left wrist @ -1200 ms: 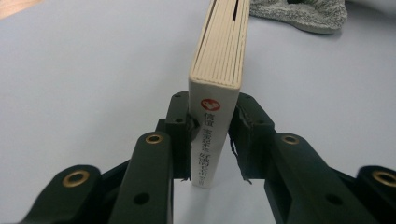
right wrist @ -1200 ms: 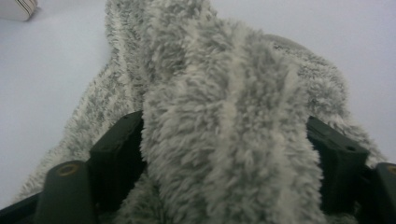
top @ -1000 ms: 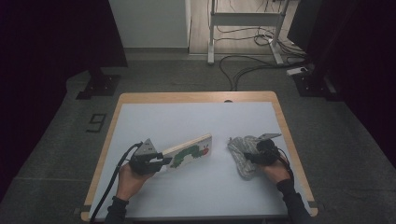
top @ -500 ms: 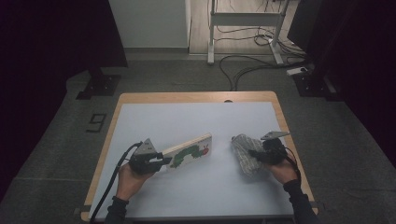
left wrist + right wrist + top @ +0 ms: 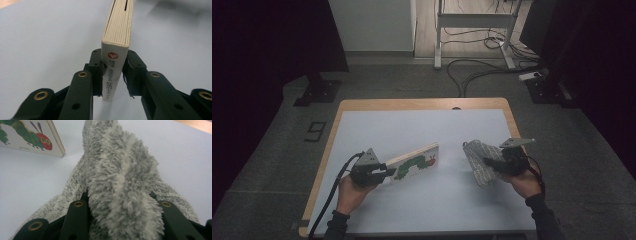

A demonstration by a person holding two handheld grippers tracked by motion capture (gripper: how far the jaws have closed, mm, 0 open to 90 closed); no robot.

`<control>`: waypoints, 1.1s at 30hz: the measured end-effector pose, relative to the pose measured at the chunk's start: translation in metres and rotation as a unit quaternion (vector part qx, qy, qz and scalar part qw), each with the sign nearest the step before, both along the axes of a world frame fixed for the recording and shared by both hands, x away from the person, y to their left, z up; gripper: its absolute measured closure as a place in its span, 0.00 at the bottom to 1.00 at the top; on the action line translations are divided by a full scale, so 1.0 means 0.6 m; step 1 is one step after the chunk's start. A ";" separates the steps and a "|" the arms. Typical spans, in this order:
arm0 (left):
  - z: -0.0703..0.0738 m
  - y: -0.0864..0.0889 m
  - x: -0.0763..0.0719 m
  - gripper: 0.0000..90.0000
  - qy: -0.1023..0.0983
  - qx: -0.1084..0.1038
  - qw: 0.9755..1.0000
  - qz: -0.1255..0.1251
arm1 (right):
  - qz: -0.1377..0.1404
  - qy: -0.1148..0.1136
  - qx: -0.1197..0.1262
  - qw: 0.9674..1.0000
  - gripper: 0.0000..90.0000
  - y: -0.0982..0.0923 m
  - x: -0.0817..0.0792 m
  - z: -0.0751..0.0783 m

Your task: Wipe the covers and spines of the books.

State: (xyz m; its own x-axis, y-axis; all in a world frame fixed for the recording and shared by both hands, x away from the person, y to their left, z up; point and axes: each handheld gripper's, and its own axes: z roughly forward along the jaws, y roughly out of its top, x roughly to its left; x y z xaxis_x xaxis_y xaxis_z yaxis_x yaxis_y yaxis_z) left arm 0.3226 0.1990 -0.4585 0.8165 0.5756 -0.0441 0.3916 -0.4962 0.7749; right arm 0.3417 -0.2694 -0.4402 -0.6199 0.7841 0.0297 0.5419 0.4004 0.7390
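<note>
While both hands sit at the near edge of the table [image 5: 362, 112], the left gripper [image 5: 384, 171] is clamped on the spine end of a board book [image 5: 417, 161], pads pressing both covers, book standing on edge with its caterpillar cover facing the person, left of centre. Right gripper [image 5: 488, 162] has just finished closing, jaws pinching a fold of the grey fluffy cloth [image 5: 477, 156], bunched up at the right side, well apart from book. Beyond the table: cables [image 5: 482, 75] on floor.

A wooden-edged table [image 5: 362, 105] with a pale blue-white top bears a caterpillar picture book [image 5: 417, 162] and, well apart, a grey fluffy cloth [image 5: 476, 161].
</note>
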 end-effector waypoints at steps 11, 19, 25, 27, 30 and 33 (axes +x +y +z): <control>0.000 0.000 0.001 0.78 0.001 -0.001 1.000 0.000 | 0.013 -0.006 0.006 1.000 0.67 0.007 -0.013 0.011; 0.000 0.001 0.001 0.78 0.002 -0.001 1.000 0.000 | 0.041 -0.007 0.016 0.999 0.67 0.032 -0.021 0.016; 0.000 0.000 0.001 0.78 0.000 0.000 1.000 0.000 | 0.066 -0.008 0.020 0.998 0.67 0.062 -0.025 0.016; 0.000 0.000 0.000 0.78 0.001 0.000 1.000 -0.001 | 0.075 -0.008 0.019 0.997 0.67 0.073 -0.026 0.015; 0.000 0.000 0.000 0.78 0.000 0.000 1.000 -0.001 | 0.087 -0.007 0.021 0.996 0.67 0.091 -0.027 0.014; 0.000 0.000 0.000 0.78 0.001 0.000 1.000 0.000 | 0.102 -0.006 0.023 0.995 0.67 0.109 -0.027 0.014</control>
